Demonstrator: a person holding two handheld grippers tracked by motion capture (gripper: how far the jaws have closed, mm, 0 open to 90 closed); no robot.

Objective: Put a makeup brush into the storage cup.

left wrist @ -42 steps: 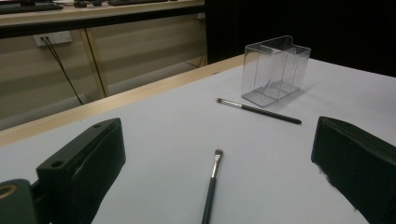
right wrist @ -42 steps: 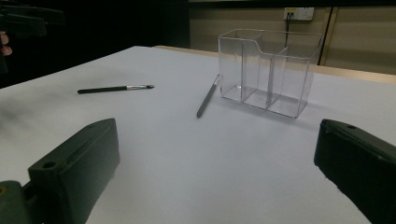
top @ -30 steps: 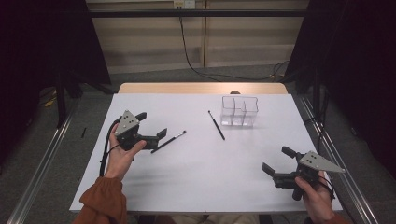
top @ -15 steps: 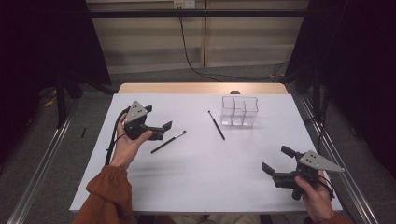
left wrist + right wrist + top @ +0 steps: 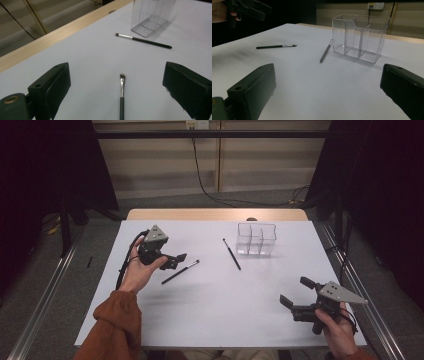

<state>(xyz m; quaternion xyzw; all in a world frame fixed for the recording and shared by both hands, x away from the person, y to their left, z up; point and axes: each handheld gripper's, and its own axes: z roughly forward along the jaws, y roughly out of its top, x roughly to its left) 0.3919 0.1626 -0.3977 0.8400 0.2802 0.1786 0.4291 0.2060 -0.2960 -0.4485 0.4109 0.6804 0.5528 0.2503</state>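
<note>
Grippers over a white-topped table [image 5: 215,310] with a pale wooden far edge. We see the left gripper [image 5: 172,261] raised above the table's left half, near the far-left corner, its jaws spread wide and empty — in the left gripper view its own jaws frame a slim black-handled makeup brush with a silver ferrule [image 5: 121,96], which lies flat on the table between them, bristles pointing toward the far edge. A second thin black brush [image 5: 231,254] lies flat nearer the table's middle, just beside a clear plastic three-compartment organiser box [image 5: 256,239] that stands upright toward the far edge. We find the right gripper [image 5: 296,296] low at the near-right corner — likewise spread and holding nothing, well apart from both brushes.
</note>
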